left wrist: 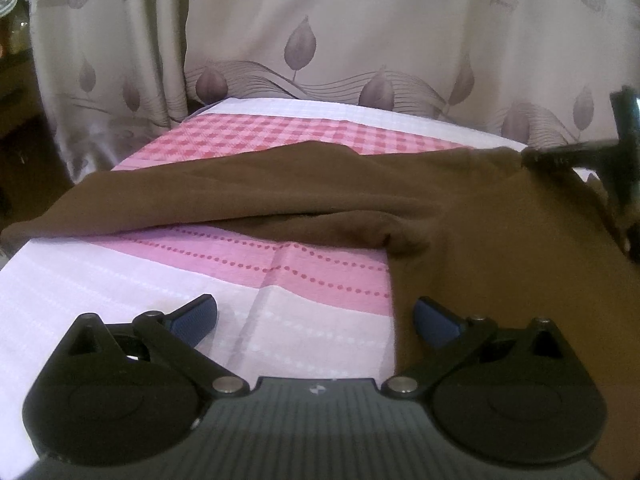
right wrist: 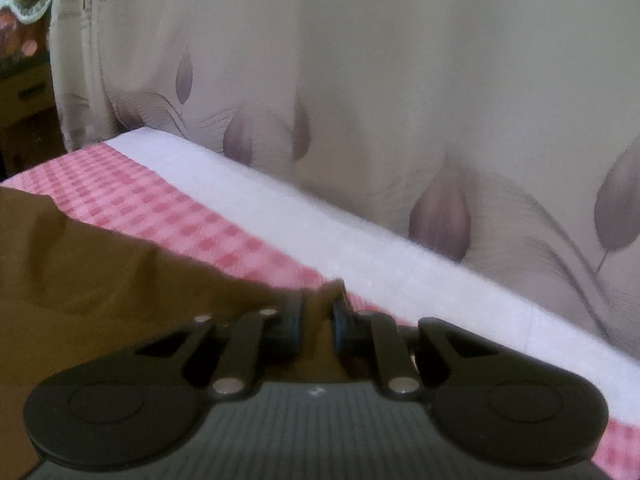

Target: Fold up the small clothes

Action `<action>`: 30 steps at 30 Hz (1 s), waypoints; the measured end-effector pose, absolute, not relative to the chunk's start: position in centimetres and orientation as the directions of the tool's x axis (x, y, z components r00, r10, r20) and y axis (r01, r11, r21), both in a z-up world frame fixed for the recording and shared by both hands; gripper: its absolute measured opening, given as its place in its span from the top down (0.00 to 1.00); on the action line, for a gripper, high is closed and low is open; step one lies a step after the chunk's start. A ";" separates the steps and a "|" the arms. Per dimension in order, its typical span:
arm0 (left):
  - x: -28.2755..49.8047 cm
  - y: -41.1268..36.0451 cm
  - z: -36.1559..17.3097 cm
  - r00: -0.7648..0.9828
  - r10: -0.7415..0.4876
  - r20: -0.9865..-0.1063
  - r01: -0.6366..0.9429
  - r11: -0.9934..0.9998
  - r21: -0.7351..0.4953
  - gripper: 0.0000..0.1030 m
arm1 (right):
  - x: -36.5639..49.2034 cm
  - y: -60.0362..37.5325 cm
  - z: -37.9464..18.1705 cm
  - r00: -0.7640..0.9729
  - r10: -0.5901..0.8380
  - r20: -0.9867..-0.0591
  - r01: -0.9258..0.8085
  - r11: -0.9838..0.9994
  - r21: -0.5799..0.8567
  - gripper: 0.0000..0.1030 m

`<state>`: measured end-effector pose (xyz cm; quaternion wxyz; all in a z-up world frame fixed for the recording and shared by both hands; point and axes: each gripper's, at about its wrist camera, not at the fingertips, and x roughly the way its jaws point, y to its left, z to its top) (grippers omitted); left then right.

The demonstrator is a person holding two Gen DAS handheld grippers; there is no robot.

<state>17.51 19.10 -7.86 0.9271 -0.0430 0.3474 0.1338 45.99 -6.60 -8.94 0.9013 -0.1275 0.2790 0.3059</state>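
Note:
A brown garment (left wrist: 360, 196) lies across the pink and white cloth-covered table (left wrist: 120, 272), with a long part stretched to the left and a wide part at the right. My left gripper (left wrist: 316, 320) is open and empty, low over the table at the garment's left edge. My right gripper (right wrist: 316, 316) is shut on a far corner of the brown garment (right wrist: 120, 280). It also shows in the left wrist view (left wrist: 560, 156) at the garment's far right edge.
A pale curtain with purple leaf prints (left wrist: 320, 40) hangs right behind the table's far edge (right wrist: 360, 248). Dark furniture and clutter (right wrist: 24, 92) stand at the far left beyond the table.

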 end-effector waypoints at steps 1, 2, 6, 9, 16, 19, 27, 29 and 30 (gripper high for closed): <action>17.5 19.0 -7.8 0.723 0.220 -0.655 -0.277 0.961 0.017 0.00 | 46.4 -6.7 -8.8 0.642 0.490 -0.590 -0.625 0.780 -0.033 0.78; 17.4 19.0 -7.8 0.723 0.222 -0.654 -0.277 0.961 0.020 0.00 | 46.9 -7.0 -8.5 0.627 0.495 -0.601 -0.615 0.788 0.008 0.77; 17.3 18.6 -7.7 0.725 0.247 -0.643 -0.281 0.958 0.051 0.00 | 46.6 -14.2 -4.7 0.681 0.603 -0.417 -0.496 0.798 0.344 0.77; 17.3 18.1 -7.6 0.734 0.248 -0.632 -0.260 0.963 0.075 0.00 | 43.7 -20.6 -2.1 0.717 0.608 -0.342 -0.435 0.773 0.462 0.77; 14.2 17.1 -4.4 0.799 0.219 -0.559 -0.198 0.975 0.100 0.00 | 26.4 -31.5 -0.3 0.650 0.611 -0.452 -0.436 0.787 0.437 0.74; 11.1 16.9 -2.8 0.825 0.168 -0.539 -0.153 0.986 0.071 0.00 | 18.1 -35.1 -1.5 0.628 0.560 -0.541 -0.393 0.827 0.401 0.52; 1.8 15.0 -3.6 0.860 0.139 -0.491 -0.040 0.978 0.206 0.00 | 0.0 -37.4 -4.8 0.662 0.471 -0.583 -0.236 0.869 0.434 0.39; 0.2 14.9 -4.4 0.854 0.128 -0.505 -0.019 0.976 0.215 0.00 | -1.9 -36.8 -5.5 0.665 0.479 -0.573 -0.218 0.859 0.464 0.39; -0.5 15.0 -4.6 0.853 0.114 -0.510 -0.011 0.980 0.200 0.00 | -2.7 -36.2 -5.8 0.663 0.480 -0.575 -0.222 0.859 0.462 0.39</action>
